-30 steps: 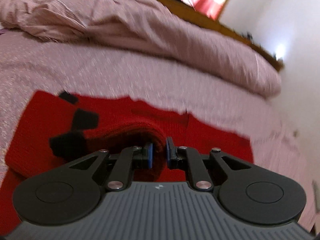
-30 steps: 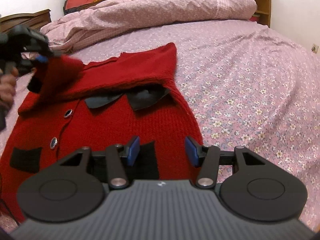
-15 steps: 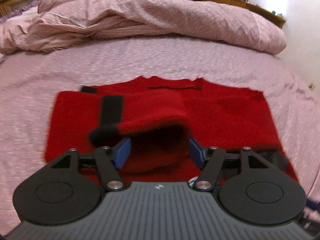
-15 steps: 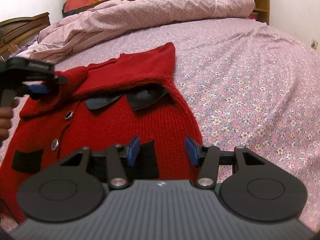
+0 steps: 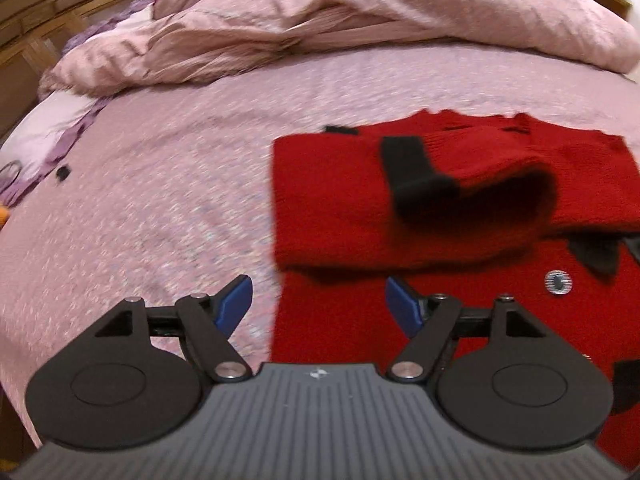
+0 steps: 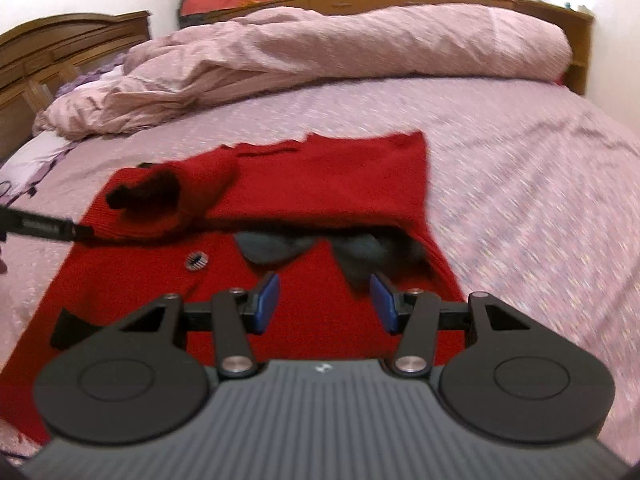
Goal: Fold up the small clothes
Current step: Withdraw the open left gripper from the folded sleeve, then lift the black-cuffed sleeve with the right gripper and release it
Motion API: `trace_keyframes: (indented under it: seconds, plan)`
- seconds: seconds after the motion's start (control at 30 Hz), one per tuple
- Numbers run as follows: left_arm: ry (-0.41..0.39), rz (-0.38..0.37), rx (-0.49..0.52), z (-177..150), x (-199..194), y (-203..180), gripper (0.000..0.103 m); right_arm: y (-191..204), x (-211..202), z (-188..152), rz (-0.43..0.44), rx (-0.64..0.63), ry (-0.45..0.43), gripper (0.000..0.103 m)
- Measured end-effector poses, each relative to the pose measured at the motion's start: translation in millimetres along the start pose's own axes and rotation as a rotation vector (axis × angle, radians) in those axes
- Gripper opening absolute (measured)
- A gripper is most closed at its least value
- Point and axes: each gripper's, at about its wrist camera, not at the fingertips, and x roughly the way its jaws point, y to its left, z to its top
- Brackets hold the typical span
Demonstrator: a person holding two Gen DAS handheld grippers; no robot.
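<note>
A small red knitted cardigan (image 5: 332, 196) (image 6: 328, 184) with a black collar (image 6: 280, 246) and silver buttons lies flat on the bed. Its sleeve with a black cuff (image 5: 416, 176) (image 6: 140, 196) lies folded across the chest. My left gripper (image 5: 318, 304) hovers at the cardigan's left edge, jaws opening, nothing between them. In the right wrist view only a finger of it (image 6: 48, 229) shows at the left edge. My right gripper (image 6: 324, 304) hangs over the lower front of the cardigan, jaws apart and holding nothing.
The pink floral bedsheet (image 6: 520, 184) spreads around the cardigan. A crumpled pink duvet (image 6: 320, 48) is heaped along the far side before a wooden headboard (image 6: 60, 48). A small dark scrap (image 5: 63, 173) lies on the sheet at left.
My left gripper let go of the red sleeve, opened wide and drew away left; the sleeve now rests across the chest. My right gripper rose a little and stayed apart.
</note>
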Motion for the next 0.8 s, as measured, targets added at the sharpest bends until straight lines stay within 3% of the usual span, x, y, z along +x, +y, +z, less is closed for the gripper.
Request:
trace_keyframes:
  seconds: [0.3,0.53,0.8]
  plan:
    - [0.015,0.052,-0.063,-3.6,22.6,18.3,0.078,65.6,43.6,49.1,0.084,-0.214,-0.003,0.053]
    - [0.019,0.067,-0.081,-3.3,38.8,24.1,0.078,115.5,85.3,66.7,0.069,-0.429,0.017,0.053]
    - [0.013,0.063,-0.093,-4.0,47.4,25.7,0.079,158.1,111.7,64.6,-0.009,-0.721,-0.067,0.053]
